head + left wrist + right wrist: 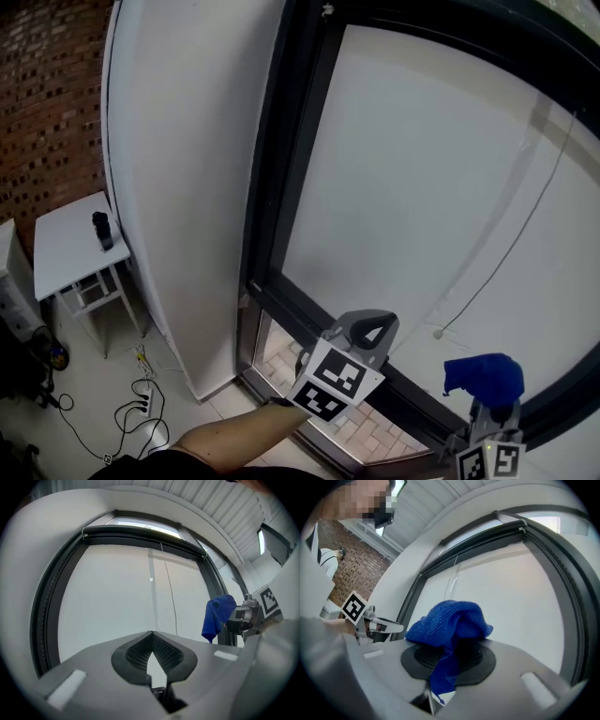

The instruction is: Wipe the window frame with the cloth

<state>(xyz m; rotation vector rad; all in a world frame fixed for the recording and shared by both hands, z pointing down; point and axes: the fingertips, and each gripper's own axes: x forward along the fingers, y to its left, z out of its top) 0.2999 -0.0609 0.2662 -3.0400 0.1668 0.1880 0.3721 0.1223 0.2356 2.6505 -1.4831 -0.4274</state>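
Right gripper [449,654] clamps the blue cloth [447,619], bunched forward for the black window frame [281,187]; left gripper [152,641] jaws together, empty.

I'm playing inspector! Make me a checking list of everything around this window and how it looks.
Surface: window frame, dark, around a pale pane.
Job's things: blue cloth, bunched up; whether it touches the frame cannot be told.
Clutter: small white table with a dark object on top.
Grippers: left gripper shut, empty; right gripper shut on the cloth.
Cables: white cables on the floor; thin cord hanging across the pane.
Surroundings: brick wall, white pillar.
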